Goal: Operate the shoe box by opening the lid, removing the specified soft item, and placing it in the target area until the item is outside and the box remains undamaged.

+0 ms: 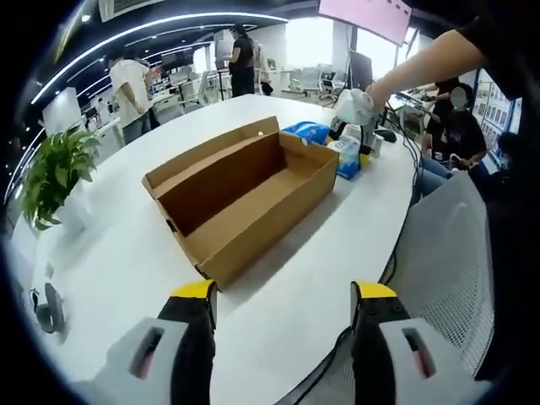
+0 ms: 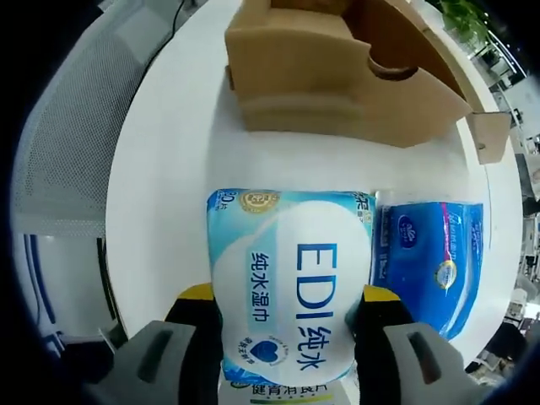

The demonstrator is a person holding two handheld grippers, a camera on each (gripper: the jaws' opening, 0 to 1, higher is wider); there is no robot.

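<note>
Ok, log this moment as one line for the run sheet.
box: shoe box open, looks empty | item: wet-wipes pack on table, outside box | right claw: straddling pack | left claw: open, free

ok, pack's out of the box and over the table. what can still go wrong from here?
1. The wet-wipe pack sits between the right gripper jaws right beside the blue tissue pack; setting it down could nudge or overlap that pack.
2. Both packs lie near the table edge, so a loose release might let the soft pack slide off.
3. The left gripper hovers open close to the shoe box corner; a forward drift could dent the cardboard.
</note>
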